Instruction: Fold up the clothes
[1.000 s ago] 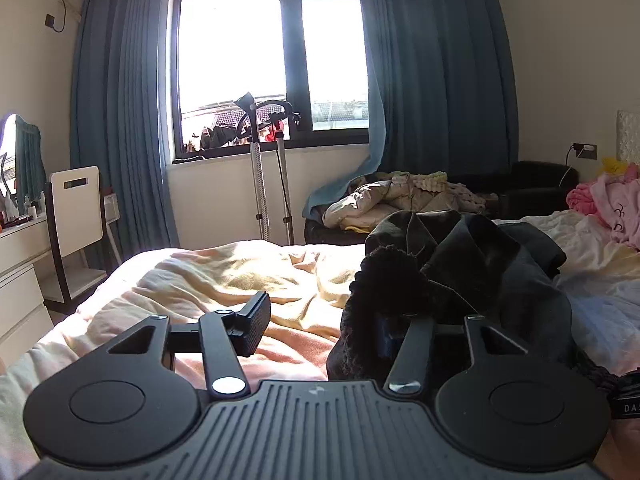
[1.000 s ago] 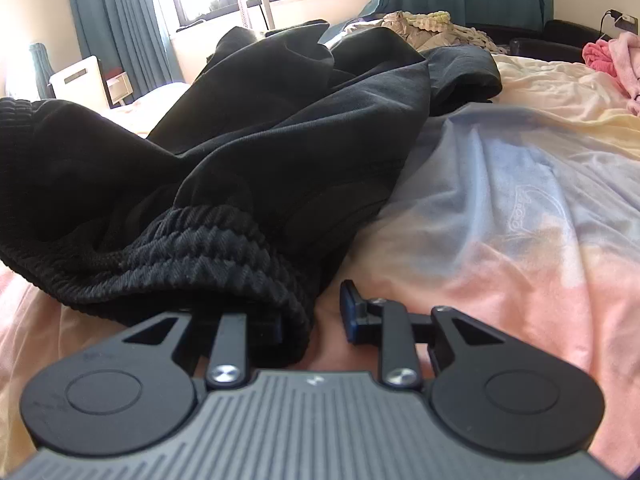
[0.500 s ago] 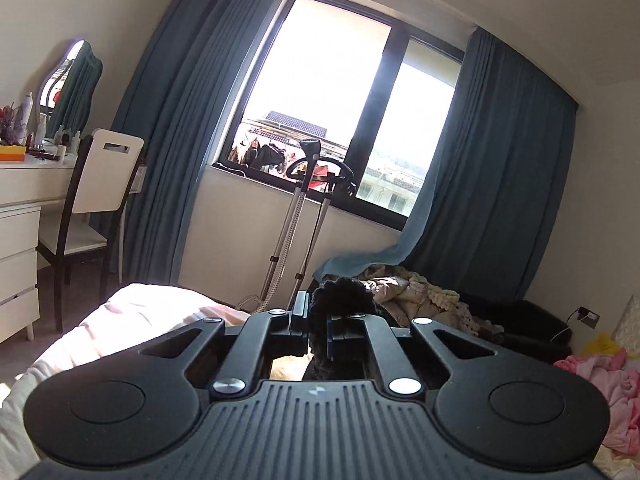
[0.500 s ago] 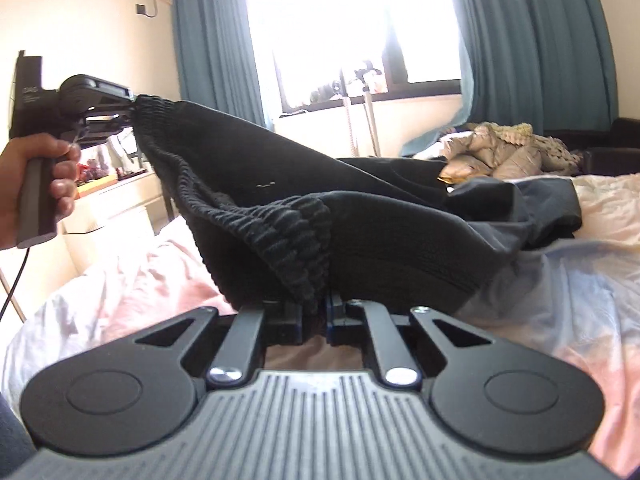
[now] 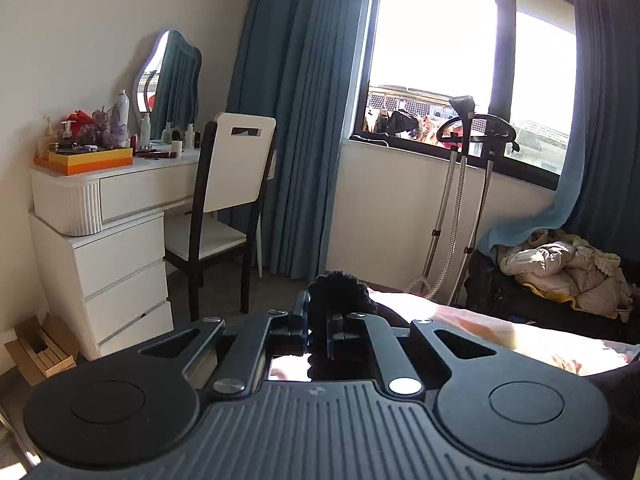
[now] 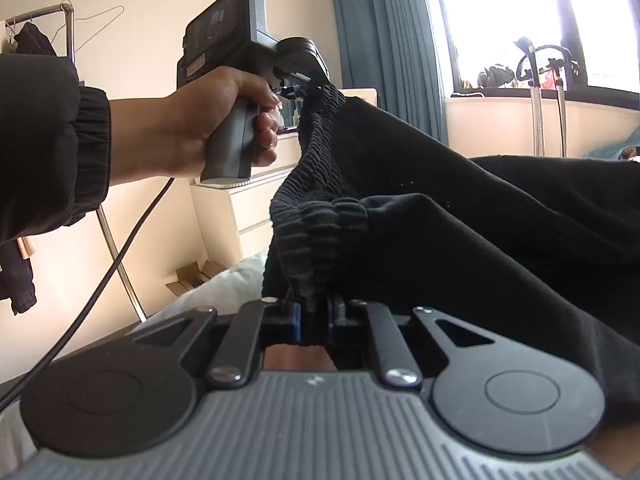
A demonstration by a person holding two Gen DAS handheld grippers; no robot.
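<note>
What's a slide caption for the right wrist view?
Right gripper and left gripper each shut on the ribbed waistband of the black garment, lifting it.

Cream walls. Big dark-framed window, 2 panes, daylight blown out. Blue curtains both sides. White dressing counter with drawers against left wall, wavy mirror, bottles, orange box on top. White chair with dark frame tucked beside it. Garment steamer stand under window. Dark armchair heaped with pale clothing. Cardboard box on grey floor.
</note>
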